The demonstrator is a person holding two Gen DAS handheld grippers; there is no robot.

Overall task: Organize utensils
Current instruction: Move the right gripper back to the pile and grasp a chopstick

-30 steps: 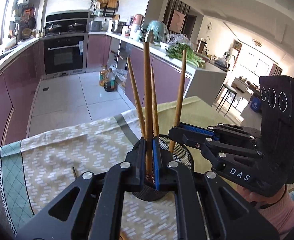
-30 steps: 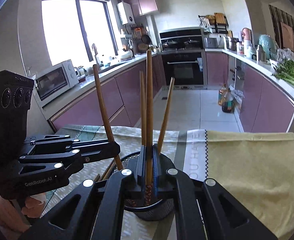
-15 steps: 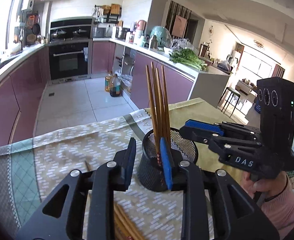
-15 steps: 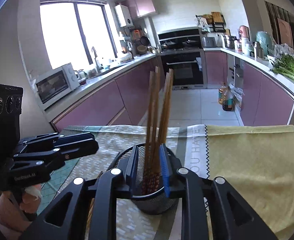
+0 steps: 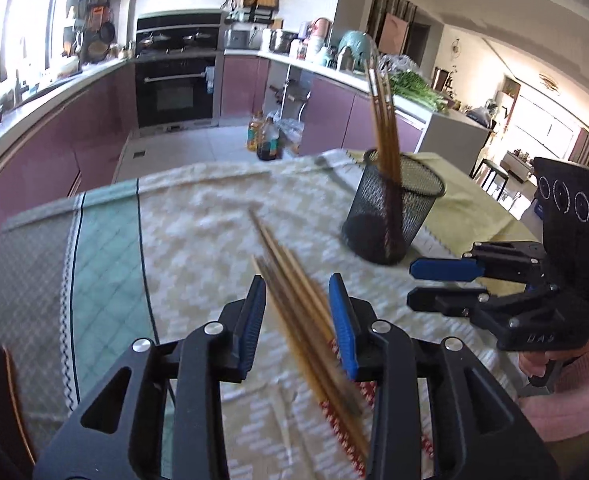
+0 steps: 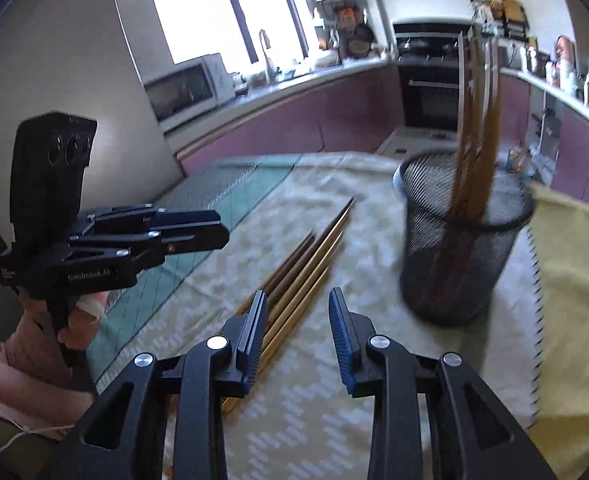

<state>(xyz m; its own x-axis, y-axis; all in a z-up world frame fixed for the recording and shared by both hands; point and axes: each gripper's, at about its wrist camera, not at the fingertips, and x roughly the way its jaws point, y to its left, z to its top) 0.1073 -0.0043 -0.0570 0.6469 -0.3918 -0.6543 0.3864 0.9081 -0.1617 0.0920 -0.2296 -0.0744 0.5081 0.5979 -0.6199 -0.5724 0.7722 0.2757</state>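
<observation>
The left gripper [image 5: 296, 320] has its jaws apart, and they have just been opening; nothing is clamped. Its blue pads [image 5: 342, 322] hang above a loose bundle of chopsticks [image 5: 294, 300] lying on the counter, so the sticks show in the gap between them, but the pads do not press on them. The right gripper [image 6: 296, 330] is likewise parted, its jaws having just been opening, with only cloth showing in the gap; its left pad [image 6: 254, 332] sits over the near ends of the same lying chopsticks [image 6: 306, 264]. Seen from the left wrist, the right gripper [image 5: 434, 286] is to the right of the bundle and near the holder, its two fingers one above the other with a gap between them, held by a hand [image 5: 550, 364] in a pink sleeve. Seen from the right wrist, the left gripper [image 6: 218, 232] is off to the left, over the green part of the cloth.

The lying chopsticks run slantwise over a patterned cloth [image 5: 198, 240] that covers the counter. Beyond them stands a black mesh holder [image 5: 390, 216] upright on the cloth, with a handful of chopsticks [image 5: 382, 120] standing in it and leaning together. In the right wrist view the holder [image 6: 462, 256] is to the right of the jaws, beside a yellow cloth [image 6: 574, 300]. Both views are blurred.
</observation>
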